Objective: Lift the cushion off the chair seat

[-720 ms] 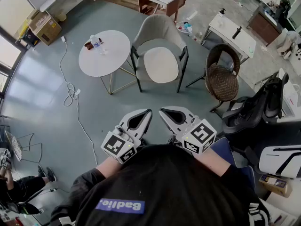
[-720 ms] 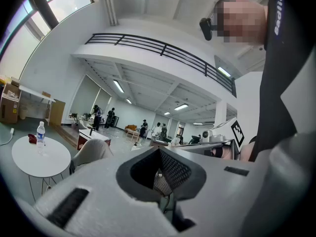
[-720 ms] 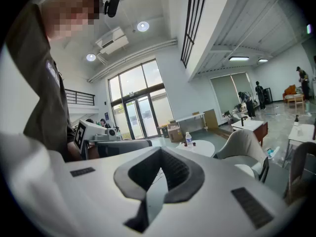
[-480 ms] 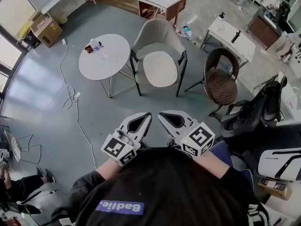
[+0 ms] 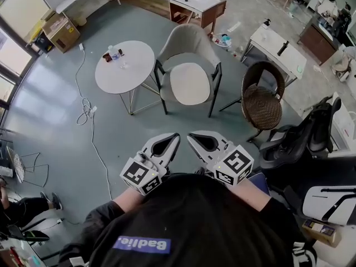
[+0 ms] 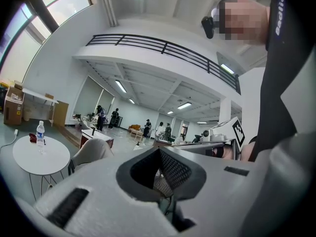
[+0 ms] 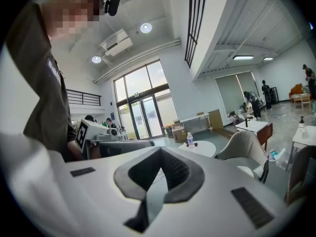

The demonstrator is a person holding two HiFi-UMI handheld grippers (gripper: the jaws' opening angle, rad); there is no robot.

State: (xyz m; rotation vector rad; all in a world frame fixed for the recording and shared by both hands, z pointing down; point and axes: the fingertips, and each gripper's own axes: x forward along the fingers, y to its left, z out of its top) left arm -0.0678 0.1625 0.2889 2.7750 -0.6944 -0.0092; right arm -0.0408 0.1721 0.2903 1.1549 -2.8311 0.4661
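A pale oval cushion (image 5: 190,82) lies on the seat of a beige armchair (image 5: 187,40) with dark legs, in the middle of the head view. Both grippers hover well short of it, close to the person's body. My left gripper (image 5: 176,136) is shut and holds nothing, its tip almost beside that of my right gripper (image 5: 190,134), also shut and empty. In the left gripper view the armchair (image 6: 91,153) shows past the shut jaws. The right gripper view has the armchair (image 7: 243,146) at its right, with the cushion (image 7: 248,171) on the seat.
A round white table (image 5: 124,67) with a water bottle (image 5: 113,52) stands left of the armchair. A brown wicker chair (image 5: 262,96) is to its right, a black office chair (image 5: 303,132) nearer. A white cable (image 5: 89,113) trails across the grey floor.
The head view has shifted slightly. Both grippers stay shut in front of the body, and the chair and cushion have not moved.
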